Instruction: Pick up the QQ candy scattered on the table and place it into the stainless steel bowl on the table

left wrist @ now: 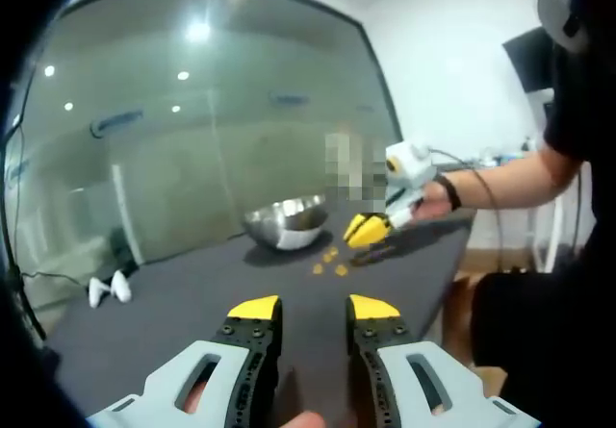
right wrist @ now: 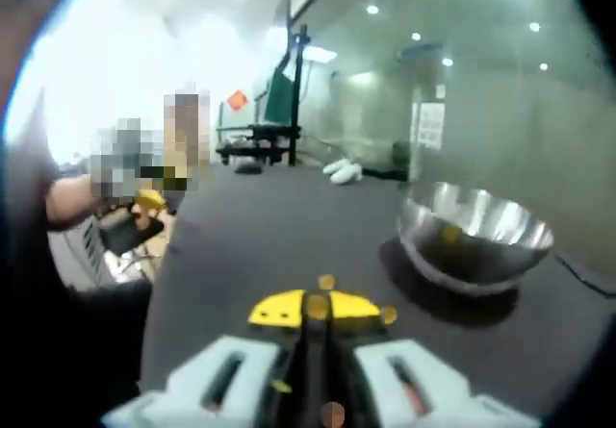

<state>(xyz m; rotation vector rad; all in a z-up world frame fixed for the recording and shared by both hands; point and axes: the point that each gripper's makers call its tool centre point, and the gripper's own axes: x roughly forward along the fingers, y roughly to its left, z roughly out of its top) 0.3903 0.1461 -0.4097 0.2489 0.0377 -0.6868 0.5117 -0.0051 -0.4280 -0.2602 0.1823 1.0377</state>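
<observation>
My right gripper (right wrist: 316,308) is clamped on one QQ candy (right wrist: 317,305) short of the stainless steel bowl (right wrist: 474,236), loose candies (left wrist: 330,262) lying just beside its tips. My left gripper (left wrist: 315,308) hangs open, well back from the bowl.

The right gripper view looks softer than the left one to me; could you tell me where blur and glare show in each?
Right gripper view: blurred throughout, the right gripper and stainless steel bowl soft-edged, bright washout at upper left. Left gripper view: sharper, ceiling lights mirrored in the glass wall, highlights on the bowl, candies small but distinct.
</observation>
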